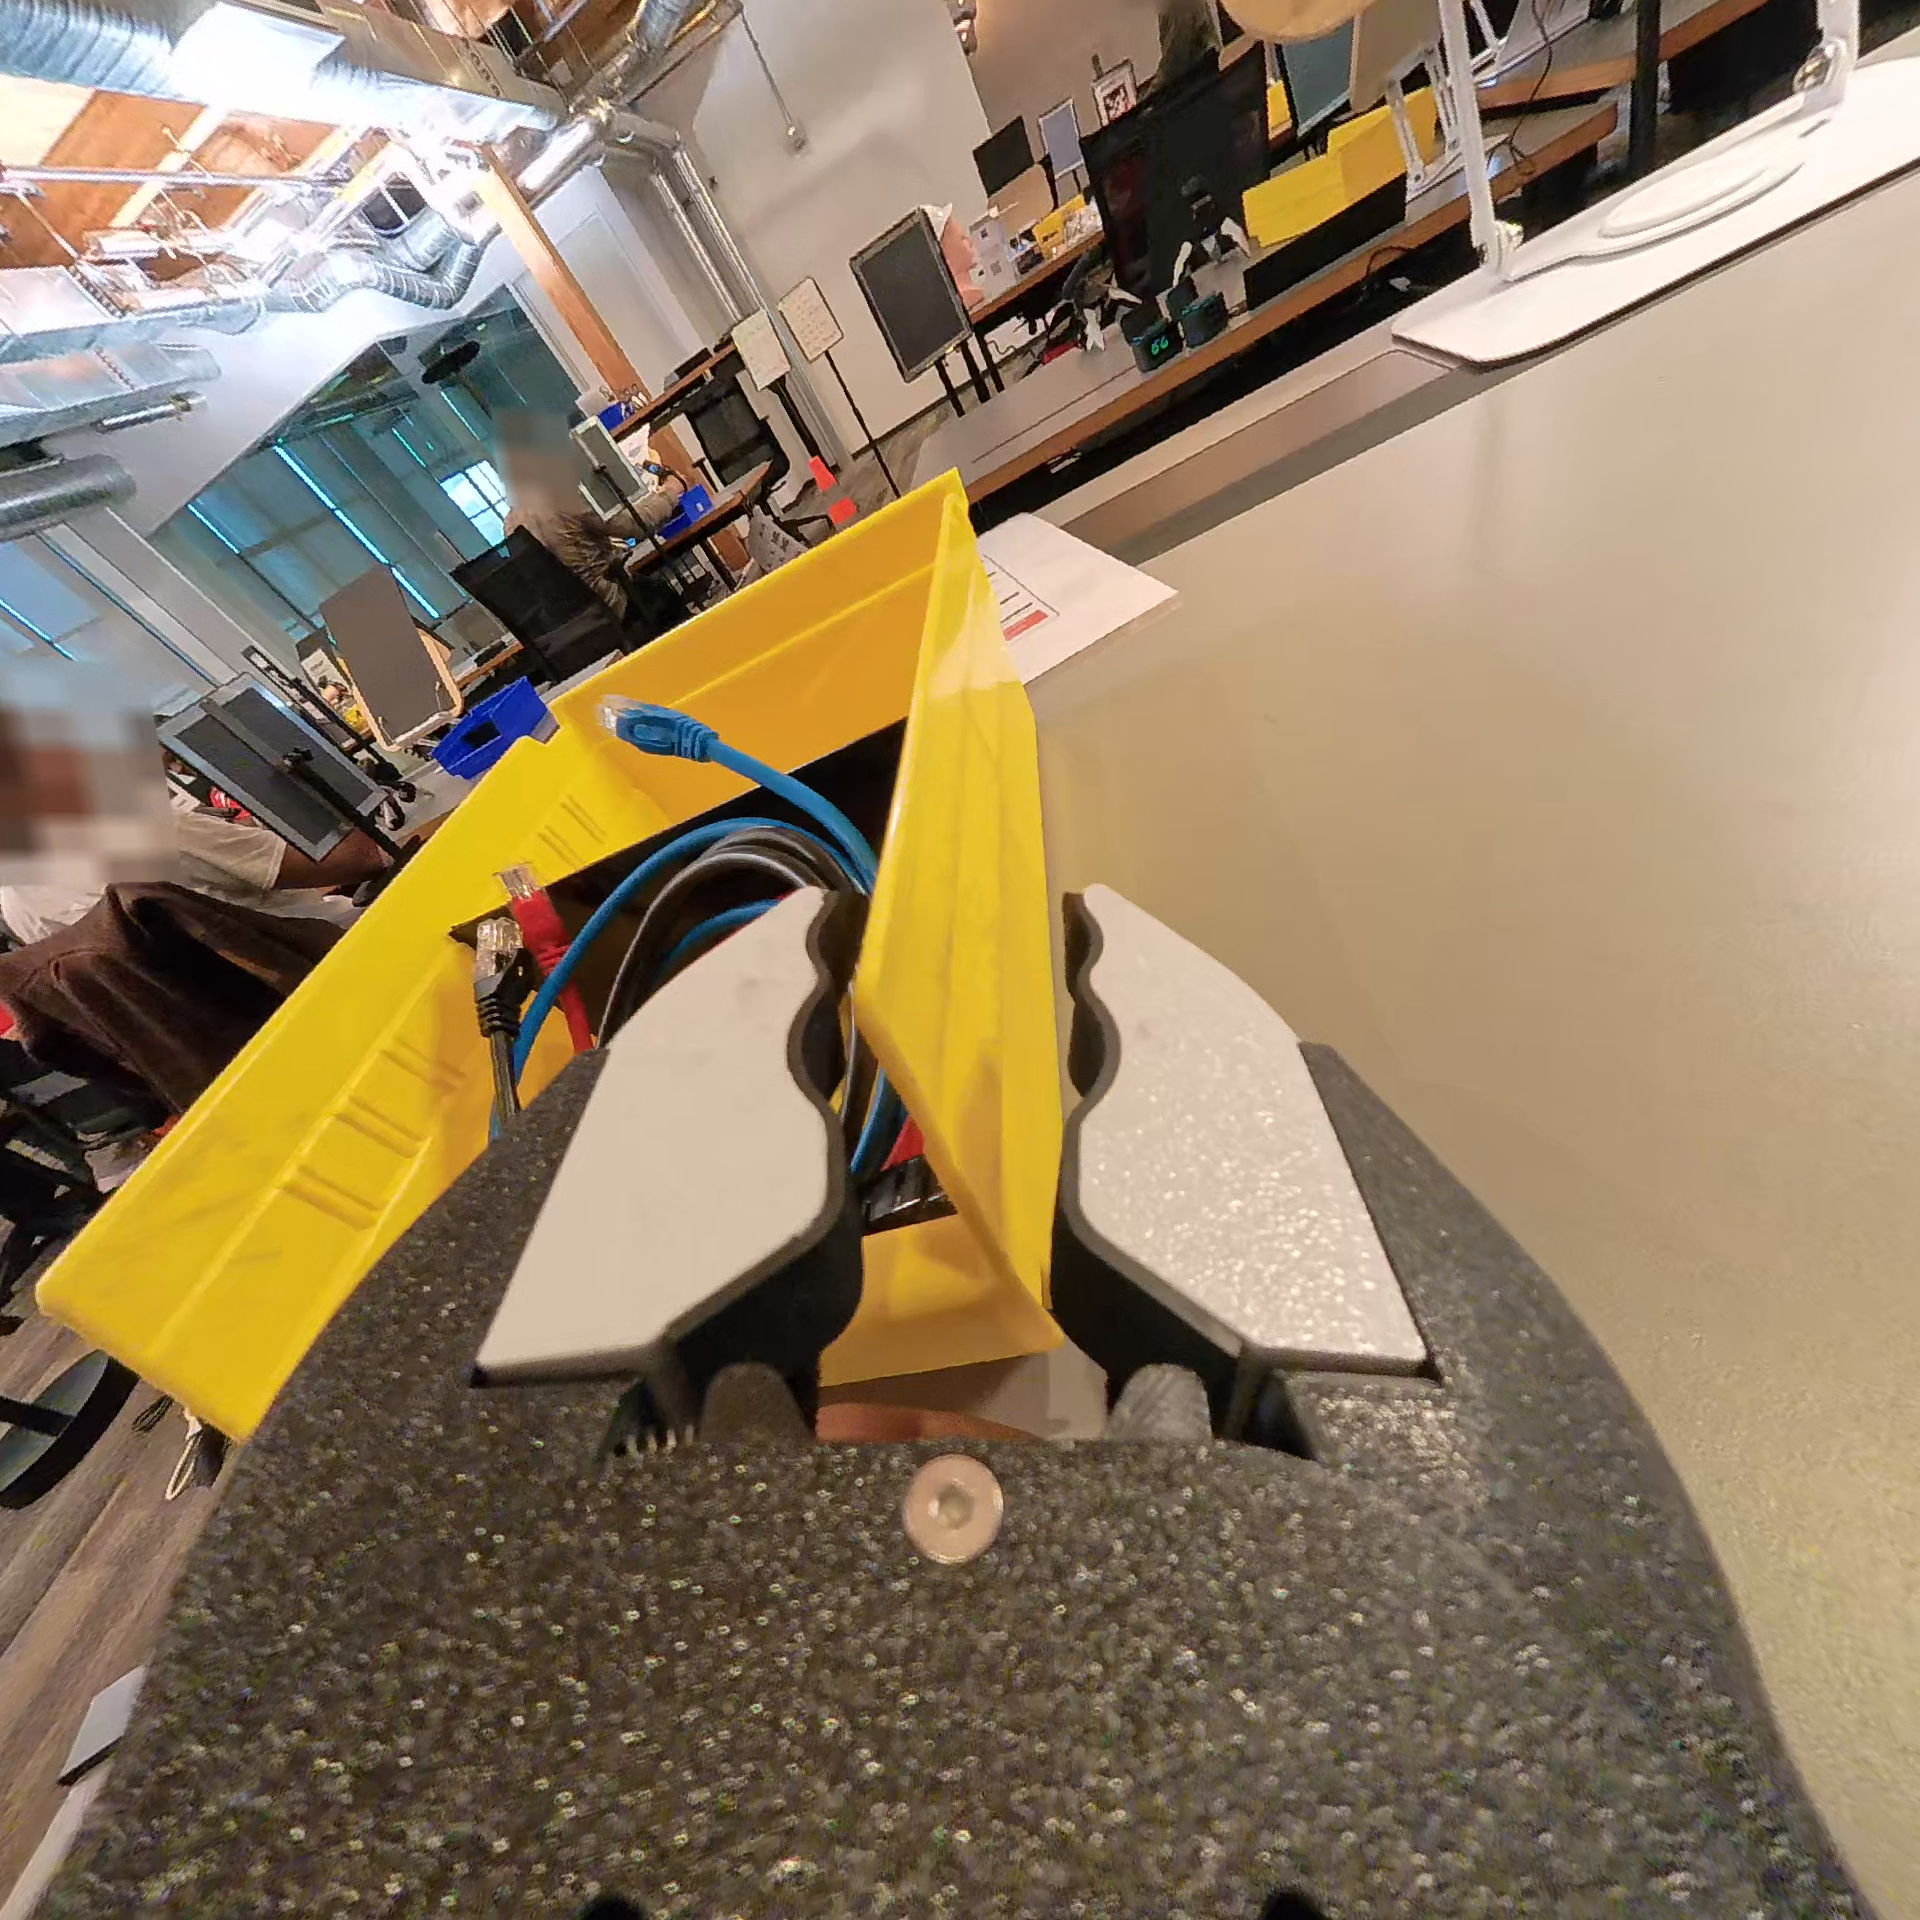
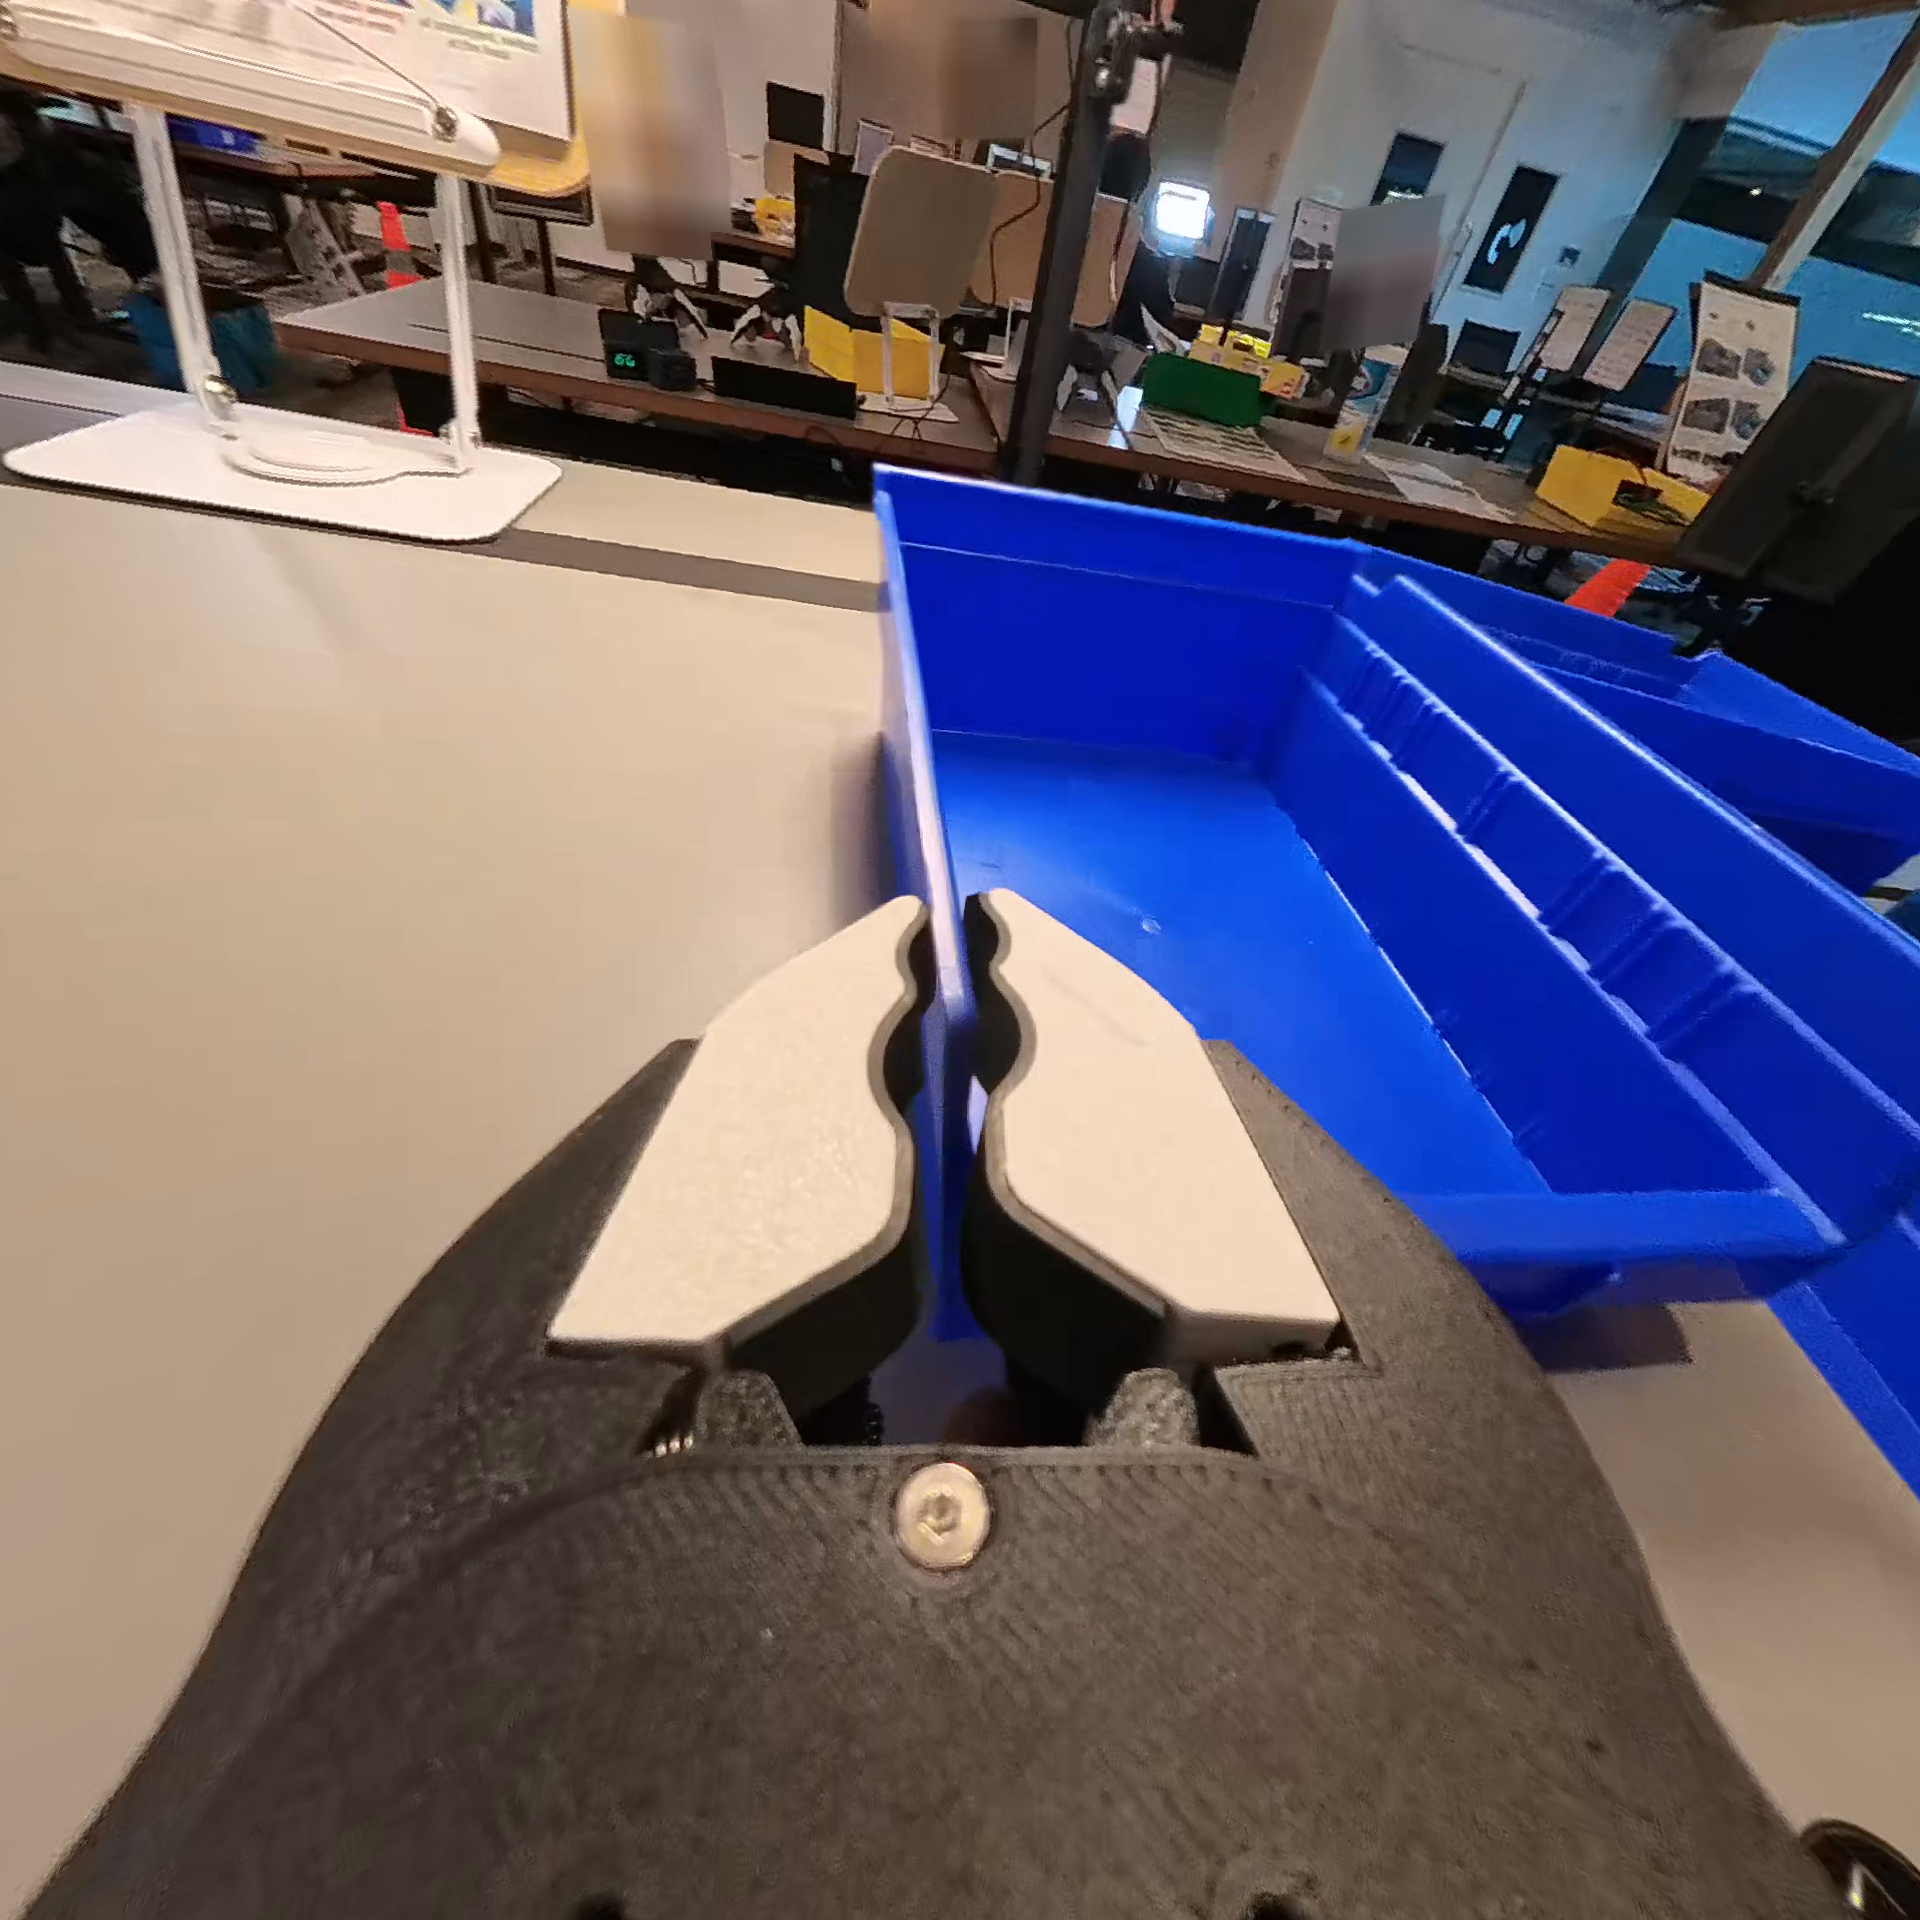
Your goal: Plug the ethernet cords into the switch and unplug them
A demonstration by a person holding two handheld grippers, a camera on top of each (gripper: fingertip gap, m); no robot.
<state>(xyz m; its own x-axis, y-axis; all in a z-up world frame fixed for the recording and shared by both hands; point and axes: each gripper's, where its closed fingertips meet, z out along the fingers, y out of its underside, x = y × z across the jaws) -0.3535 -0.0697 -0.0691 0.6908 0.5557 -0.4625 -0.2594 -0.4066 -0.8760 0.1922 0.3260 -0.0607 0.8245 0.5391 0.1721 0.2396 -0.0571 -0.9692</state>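
A yellow bin point(image 1: 343, 1091) holds coiled ethernet cords: a blue one with its plug point(image 1: 655, 727) sticking up, a red plug point(image 1: 530, 904) and a black plug point(image 1: 499, 977). Something dark lies under the cords; I cannot tell whether it is the switch. My left gripper point(image 1: 951, 914) straddles the bin's right wall, and both fingers seem to press on it. The bin's left side hangs past the table edge. My right gripper point(image 2: 945, 914) is shut on the left wall of an empty blue bin point(image 2: 1091, 655) on the table.
A grey table point(image 1: 1507, 831) spreads to the right of the yellow bin, with a paper sheet point(image 1: 1070, 592) behind it. A white stand base point(image 2: 291, 468) sits at the table's far left. A second blue bin point(image 2: 1766, 727) lies right of the first. People sit at desks beyond. The gap from one gripper's tips to the other's is roughly 65 centimetres.
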